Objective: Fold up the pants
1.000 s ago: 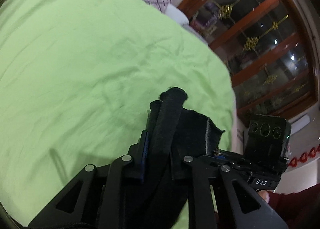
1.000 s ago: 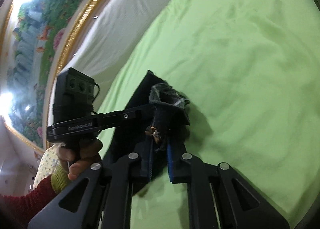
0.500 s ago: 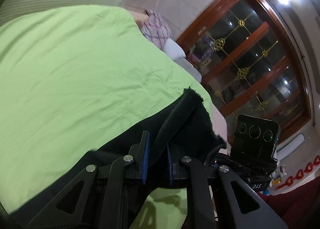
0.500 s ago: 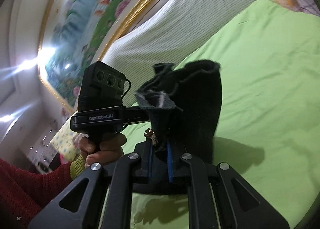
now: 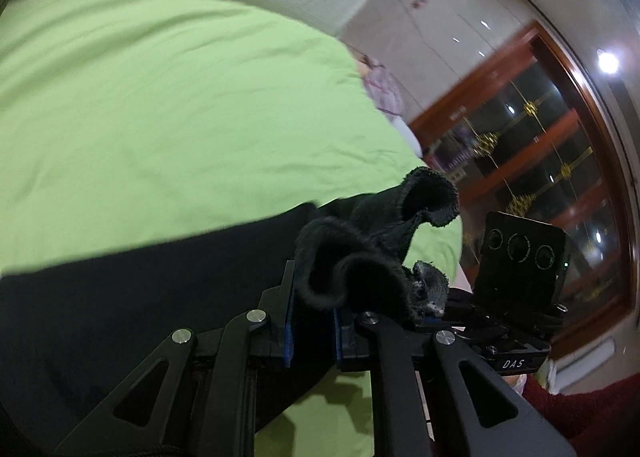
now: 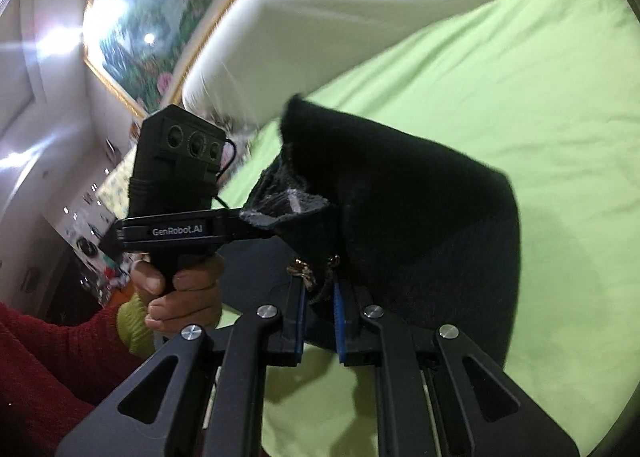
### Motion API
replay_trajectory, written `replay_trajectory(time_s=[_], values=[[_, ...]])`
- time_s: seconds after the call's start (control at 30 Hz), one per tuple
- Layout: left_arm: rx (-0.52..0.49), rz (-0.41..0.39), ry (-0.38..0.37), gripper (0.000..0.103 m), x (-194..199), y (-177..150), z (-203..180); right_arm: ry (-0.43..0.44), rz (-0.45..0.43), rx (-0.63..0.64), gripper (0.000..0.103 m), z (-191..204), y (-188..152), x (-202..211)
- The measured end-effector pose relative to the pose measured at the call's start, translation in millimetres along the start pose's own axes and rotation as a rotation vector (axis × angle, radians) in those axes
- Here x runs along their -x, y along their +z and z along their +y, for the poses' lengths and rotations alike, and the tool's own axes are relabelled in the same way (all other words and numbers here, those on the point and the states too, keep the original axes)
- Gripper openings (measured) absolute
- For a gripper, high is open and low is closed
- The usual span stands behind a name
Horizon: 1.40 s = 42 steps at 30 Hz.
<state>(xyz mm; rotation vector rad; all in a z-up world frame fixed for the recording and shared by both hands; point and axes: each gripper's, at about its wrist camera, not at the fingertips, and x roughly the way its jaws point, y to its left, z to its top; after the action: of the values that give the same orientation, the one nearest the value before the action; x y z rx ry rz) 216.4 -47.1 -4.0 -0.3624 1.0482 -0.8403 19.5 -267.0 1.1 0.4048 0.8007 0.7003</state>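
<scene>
Black fleece pants (image 5: 120, 297) hang over a green bedspread (image 5: 160, 97). My left gripper (image 5: 314, 309) is shut on a bunched edge of the pants, whose curled cloth rises above the fingers. My right gripper (image 6: 320, 309) is shut on another edge of the same pants (image 6: 420, 217), held up off the green bedspread (image 6: 520, 97); a small metal zipper pull hangs by its fingers. Each gripper shows in the other's view: the right one (image 5: 516, 289) close to the right of the left, the left one (image 6: 180, 193) close to the left of the right.
A white padded headboard (image 6: 360, 17) runs along the far edge of the bed. A framed painting (image 6: 152, 17) hangs on the wall. A wooden glass-door cabinet (image 5: 540, 157) stands beyond the bed, and a patterned pillow (image 5: 384, 89) lies at its corner.
Both grippers have risen and tilted up, lifting the pants off the bedspread. The headboard and walls have come into view. Both grippers stay shut on the cloth, close together.
</scene>
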Motion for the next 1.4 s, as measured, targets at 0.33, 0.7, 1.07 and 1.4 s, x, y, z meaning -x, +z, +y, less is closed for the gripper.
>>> replay_trajectory(time_s=[0.33, 0.7, 1.07, 1.4], values=[[0.163, -0.043, 0.038, 0.016, 15.9, -32.8, 40.3, -0.052, 0.088, 0.006, 0.018, 7.1, 3.1, -34.7], [0.256, -0.163, 0.075, 0.042, 59.9, -53.1, 42.3, 0.033, 0.050, -0.012, 0.051, 28.7, 4.5, -20.0], [0.140, -0.179, -0.015, 0.057, 67.4, -49.3, -20.8, -0.274, -0.083, 0.016, 0.026, 5.7, 41.1, 18.6], [0.241, -0.053, 0.086, 0.056, 3.8, -73.0, 11.0, -0.298, 0.159, 0.092, 0.020, -6.7, 49.1, -68.7]])
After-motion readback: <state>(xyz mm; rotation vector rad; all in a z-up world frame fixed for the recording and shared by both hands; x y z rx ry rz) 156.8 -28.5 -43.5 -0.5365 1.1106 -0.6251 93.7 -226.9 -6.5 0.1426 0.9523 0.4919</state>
